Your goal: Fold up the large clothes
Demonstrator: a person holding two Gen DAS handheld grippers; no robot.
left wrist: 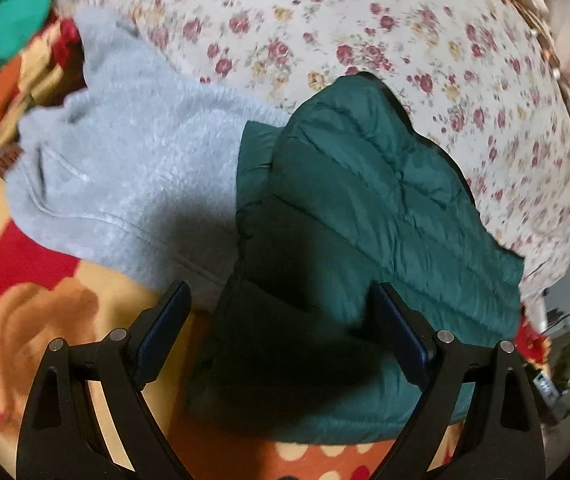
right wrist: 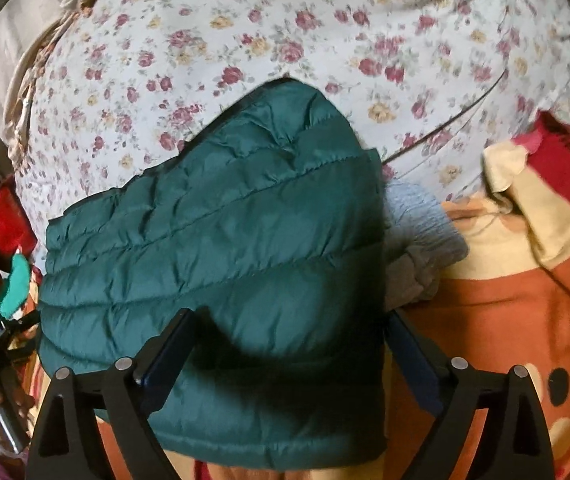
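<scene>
Green puffer jacket (right wrist: 221,248) folded (near edge shadowed) beside grey fleece (left wrist: 125,160)

Bed covered near by a red, orange and cream patterned blanket (left wrist: 25,320), far by a floral quilt (left wrist: 365,20) with small red and yellow roses. Lying on the blanket: folded dark green puffer jacket (left wrist: 345,220), far end reaching onto the floral quilt; just left of it and touching, a light grey fleece garment (left wrist: 125,152). Far left, blurred teal cloth (left wrist: 1,24).
</scene>
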